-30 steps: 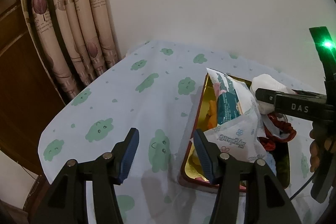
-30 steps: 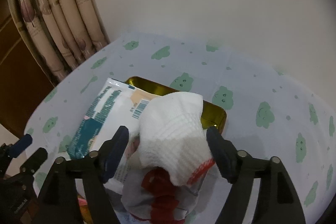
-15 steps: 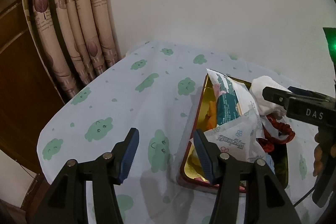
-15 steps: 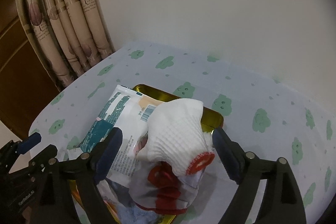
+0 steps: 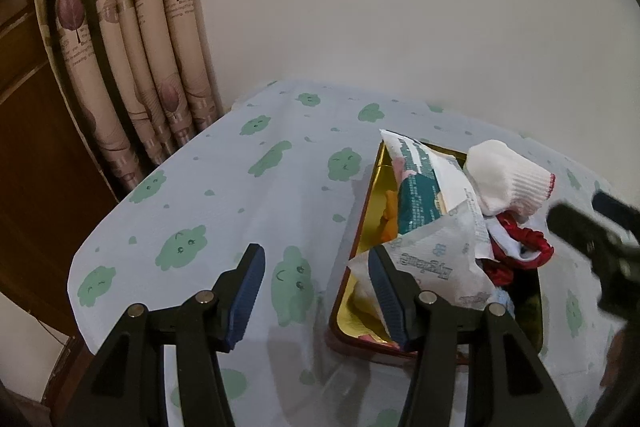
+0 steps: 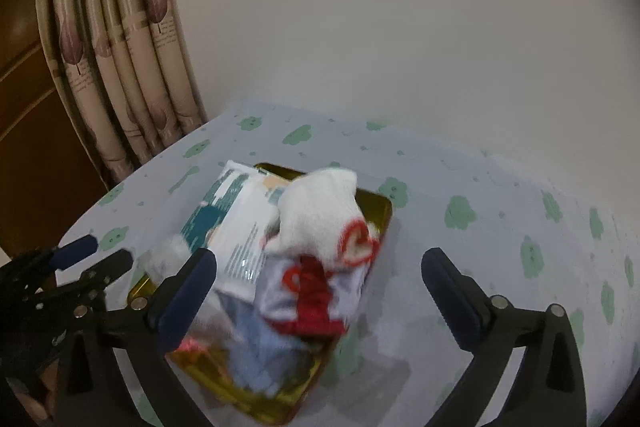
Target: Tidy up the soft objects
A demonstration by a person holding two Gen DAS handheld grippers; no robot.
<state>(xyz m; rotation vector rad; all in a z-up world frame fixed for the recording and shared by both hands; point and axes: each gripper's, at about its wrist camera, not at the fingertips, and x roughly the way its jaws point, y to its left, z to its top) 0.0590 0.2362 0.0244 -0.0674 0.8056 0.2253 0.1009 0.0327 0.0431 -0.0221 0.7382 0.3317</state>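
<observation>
Release step: white sock (image 6: 320, 215) rests atop the gold tray's (image 6: 382, 215) far-corner pile, right gripper (image 6: 318, 285) opening empty, left gripper (image 5: 316, 291) parted, empty; next, judged, fetch another soft item.

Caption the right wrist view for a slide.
Right hand-held gripper opening above a white sock atop the full gold tin.

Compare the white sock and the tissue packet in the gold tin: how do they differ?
The white sock is knitted cloth with a red-trimmed cuff; the tissue packet is glossy printed plastic. The sock is bunched on top of the pile; the packet lies flatter beside it, leaning out over the rim. Both rest in the gold tin.
</observation>
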